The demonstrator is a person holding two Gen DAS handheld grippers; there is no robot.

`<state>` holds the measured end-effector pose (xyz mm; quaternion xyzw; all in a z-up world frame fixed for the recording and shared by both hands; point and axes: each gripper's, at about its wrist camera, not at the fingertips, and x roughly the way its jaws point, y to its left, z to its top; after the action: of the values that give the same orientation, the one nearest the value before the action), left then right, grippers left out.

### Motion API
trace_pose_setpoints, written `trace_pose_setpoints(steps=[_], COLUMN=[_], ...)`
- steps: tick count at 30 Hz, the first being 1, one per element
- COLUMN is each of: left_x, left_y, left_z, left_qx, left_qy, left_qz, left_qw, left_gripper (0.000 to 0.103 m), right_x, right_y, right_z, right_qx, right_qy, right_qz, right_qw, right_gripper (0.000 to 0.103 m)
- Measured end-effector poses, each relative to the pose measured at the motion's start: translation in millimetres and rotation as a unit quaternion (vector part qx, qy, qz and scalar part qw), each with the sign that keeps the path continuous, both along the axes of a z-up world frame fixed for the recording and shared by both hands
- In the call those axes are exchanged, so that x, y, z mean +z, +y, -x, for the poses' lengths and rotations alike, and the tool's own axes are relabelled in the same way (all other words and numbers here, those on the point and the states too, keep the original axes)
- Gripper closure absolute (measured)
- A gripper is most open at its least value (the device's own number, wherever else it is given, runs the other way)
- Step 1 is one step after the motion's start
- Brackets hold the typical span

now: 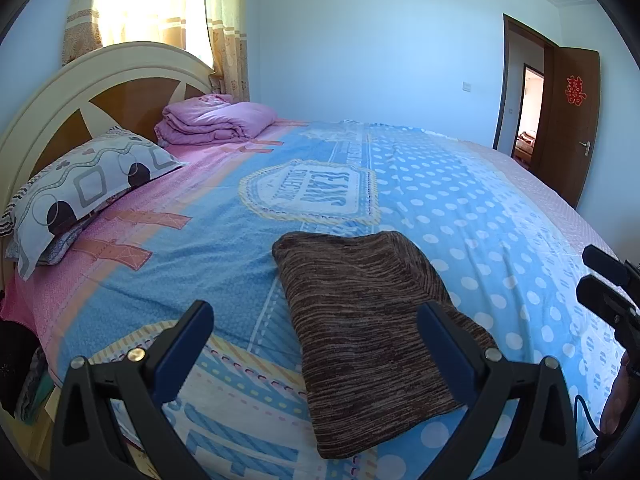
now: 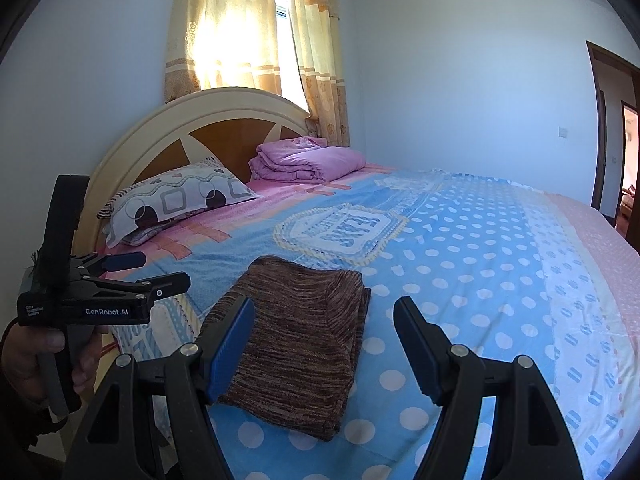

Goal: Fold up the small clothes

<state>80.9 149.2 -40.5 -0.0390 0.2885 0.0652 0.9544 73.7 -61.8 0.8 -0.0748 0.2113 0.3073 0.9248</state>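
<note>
Lying folded on bedsheet (image 1: pixel 460 208): brown knit garment (image 1: pixel 360 320), both grippers released.
Right view alone shows hand (image 2: pixel 36 356) holding left gripper (image 2: pixel 156 272); garment sits under right gripper (image 2: pixel 324 312).

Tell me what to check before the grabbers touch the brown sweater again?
1. Sweater folded into a neat stack on the bed: ok.
2. Left gripper open, nothing pinched: ok.
3. Right gripper open, nothing pinched: ok.
4. Space around the sweater free; pillow and pink blanket lie far off by the headboard: ok.
5. Bottom layers lying flat and even: cannot tell, they are hidden.
</note>
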Motion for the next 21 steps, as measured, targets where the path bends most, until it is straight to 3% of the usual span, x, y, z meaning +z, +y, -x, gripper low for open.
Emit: trace_pose_setpoints(steps=[15,21], left_x=[-4.2,-7.1], left_y=[-0.9,1.2], left_z=[-1.3,-2.4], left_qx=[0.001,-0.003], left_qy=[0.007,0.01], left_qz=[-0.002,-0.002], left_qw=[1.0,0.9999], left_gripper=[0.0,0.0], right_x=[-2.8,2.1], right_y=[2.5,-0.8], right_z=[2.5,8.3], right_qx=[0.004,-0.001], right_qy=[0.002,-0.017], right_qz=[0.002,-0.016], right_qw=[1.0,1.0], right_gripper=[0.03,0.03])
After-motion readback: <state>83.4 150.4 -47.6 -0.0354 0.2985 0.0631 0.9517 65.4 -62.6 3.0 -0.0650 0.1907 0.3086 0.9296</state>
